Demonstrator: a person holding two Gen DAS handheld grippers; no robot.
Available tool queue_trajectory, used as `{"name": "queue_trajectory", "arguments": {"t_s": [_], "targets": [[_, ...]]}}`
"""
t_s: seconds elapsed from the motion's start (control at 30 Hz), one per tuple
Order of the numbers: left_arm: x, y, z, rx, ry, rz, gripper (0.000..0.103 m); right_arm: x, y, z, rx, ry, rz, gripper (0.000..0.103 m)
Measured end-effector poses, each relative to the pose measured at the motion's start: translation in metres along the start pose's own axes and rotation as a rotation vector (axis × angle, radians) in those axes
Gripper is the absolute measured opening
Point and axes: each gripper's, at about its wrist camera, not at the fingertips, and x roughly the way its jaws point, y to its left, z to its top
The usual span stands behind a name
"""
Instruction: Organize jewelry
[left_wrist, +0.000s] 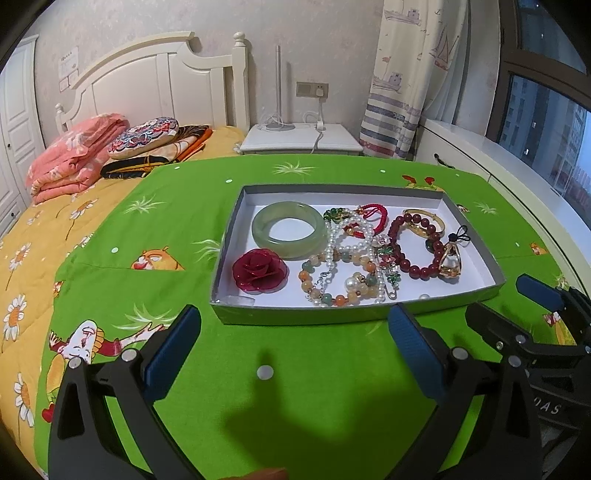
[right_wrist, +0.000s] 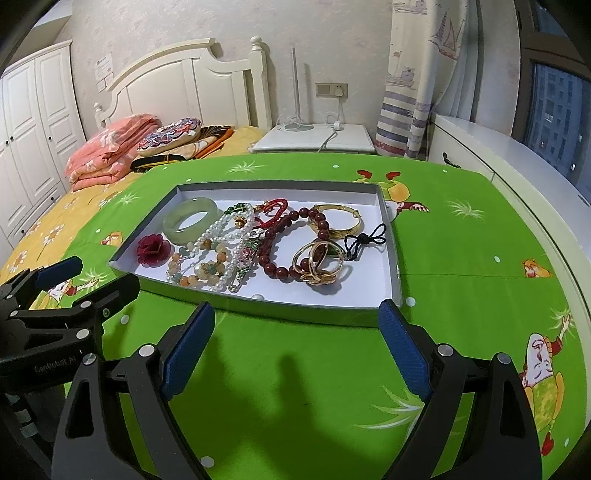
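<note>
The left gripper (left_wrist: 295, 332) hovers with jaws spread wide and empty, its body lettered "GenRobot AI", partly cut off. Ahead on the green cloth (left_wrist: 314, 369), the shallow tray (left_wrist: 314, 317) holds the jewelry (left_wrist: 351, 251) in a tangle; strands overlap. The right gripper (right_wrist: 297, 328) is likewise agape, holding nothing.

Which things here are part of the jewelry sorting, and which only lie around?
For the job: tray, green bangle, red flower, pearl necklace, dark red bracelet, gold bangle.
Lying about: pink quilt, cushion, nightstand, curtain.
</note>
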Motion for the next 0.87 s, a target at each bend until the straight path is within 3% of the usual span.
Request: {"name": "queue_trajectory", "arguments": {"t_s": [0.4, 0.53, 0.63, 0.7, 0.8, 0.87], "targets": [[0.005, 0.006, -0.003, -0.030, 0.005, 0.012, 0.099, 0.001, -0.004, 0.000, 0.004, 0.006, -0.002, 0.084], [0.004, 0.010, -0.012, -0.027, -0.040, 0.098, 0.099, 0.002, -0.005, 0.000, 0.003, 0.008, -0.002, 0.084], [0.015, 0.019, -0.008, -0.011, 0.026, 0.080, 0.099, 0.002, -0.006, -0.001, 0.003, 0.009, -0.002, 0.084], [0.030, 0.035, -0.005, -0.025, 0.123, 0.065, 0.099, 0.003, -0.010, -0.001, 0.000, 0.015, -0.006, 0.084], [0.045, 0.069, -0.004, -0.063, 0.174, 0.129, 0.098, 0.002, -0.034, 0.001, 0.009, 0.014, -0.025, 0.084], [0.053, 0.090, -0.005, -0.064, 0.196, 0.132, 0.098, 0.004, -0.064, 0.000, 0.023, 0.031, -0.049, 0.085]]}}
